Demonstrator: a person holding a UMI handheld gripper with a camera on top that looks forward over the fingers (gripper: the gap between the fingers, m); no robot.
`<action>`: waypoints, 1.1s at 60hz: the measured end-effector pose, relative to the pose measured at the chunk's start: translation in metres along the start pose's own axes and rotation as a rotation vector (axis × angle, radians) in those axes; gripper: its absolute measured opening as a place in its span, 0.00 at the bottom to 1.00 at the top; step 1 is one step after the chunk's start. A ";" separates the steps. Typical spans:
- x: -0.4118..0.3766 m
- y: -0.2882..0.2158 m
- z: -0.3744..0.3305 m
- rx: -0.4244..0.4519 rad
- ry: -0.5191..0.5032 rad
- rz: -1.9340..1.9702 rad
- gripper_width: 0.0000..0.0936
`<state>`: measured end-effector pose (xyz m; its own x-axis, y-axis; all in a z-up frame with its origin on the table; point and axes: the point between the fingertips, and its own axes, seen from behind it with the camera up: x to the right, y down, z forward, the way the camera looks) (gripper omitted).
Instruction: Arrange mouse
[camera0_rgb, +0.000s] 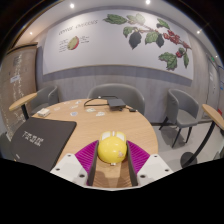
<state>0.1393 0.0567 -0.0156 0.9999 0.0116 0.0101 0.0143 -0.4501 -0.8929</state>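
Note:
A rounded yellow mouse (111, 148) sits between my gripper's (112, 152) two fingers, and the magenta pads (88, 157) press on it from both sides. It is held above the near edge of a round wooden table (100, 120). A black mat with white lettering (38, 136) lies on the table to the left of the fingers.
A small dark object (117, 104) lies at the table's far side. Grey chairs (185, 112) stand around the table, one at the far side (115, 94) and one at the left (35, 100). A wall with a leaf mural (140, 40) is behind.

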 end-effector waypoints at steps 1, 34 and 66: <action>0.002 0.000 0.000 0.005 0.007 0.004 0.53; -0.188 -0.127 -0.081 0.227 -0.085 0.033 0.37; -0.268 0.005 -0.034 -0.166 -0.185 -0.079 0.81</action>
<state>-0.1286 0.0214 -0.0077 0.9778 0.2086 -0.0196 0.1079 -0.5815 -0.8064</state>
